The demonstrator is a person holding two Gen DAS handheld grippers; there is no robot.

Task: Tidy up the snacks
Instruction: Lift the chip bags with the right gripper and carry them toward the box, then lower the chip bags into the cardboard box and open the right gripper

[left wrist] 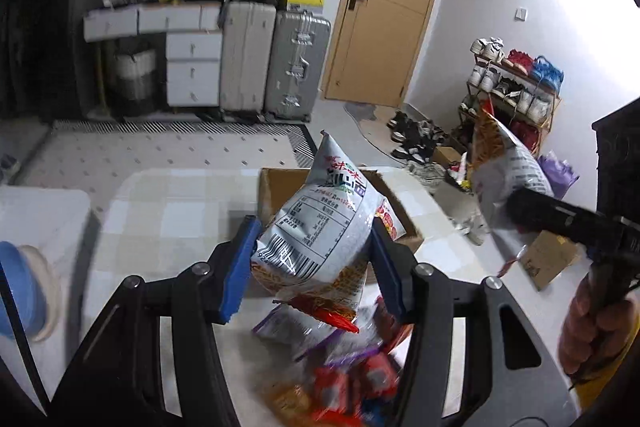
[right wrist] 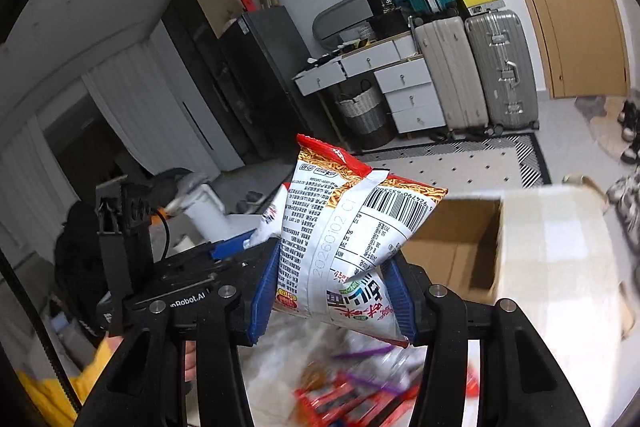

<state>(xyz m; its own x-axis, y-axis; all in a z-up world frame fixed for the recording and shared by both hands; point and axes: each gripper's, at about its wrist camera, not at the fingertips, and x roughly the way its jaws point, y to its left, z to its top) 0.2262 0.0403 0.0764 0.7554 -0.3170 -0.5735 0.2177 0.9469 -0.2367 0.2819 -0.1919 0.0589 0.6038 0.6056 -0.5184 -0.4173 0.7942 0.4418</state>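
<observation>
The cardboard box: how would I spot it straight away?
Find the pale checked table. The cardboard box sits at its far edge, open-topped, behind the snack bag in the left hand-held gripper. It is the only plain brown thing among shiny packets.

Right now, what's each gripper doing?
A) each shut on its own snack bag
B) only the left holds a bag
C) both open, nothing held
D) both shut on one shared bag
A: the left gripper clamps a white snack bag above the cardboard box, and the right gripper clamps a second snack bag, both lifted off the table.
</observation>
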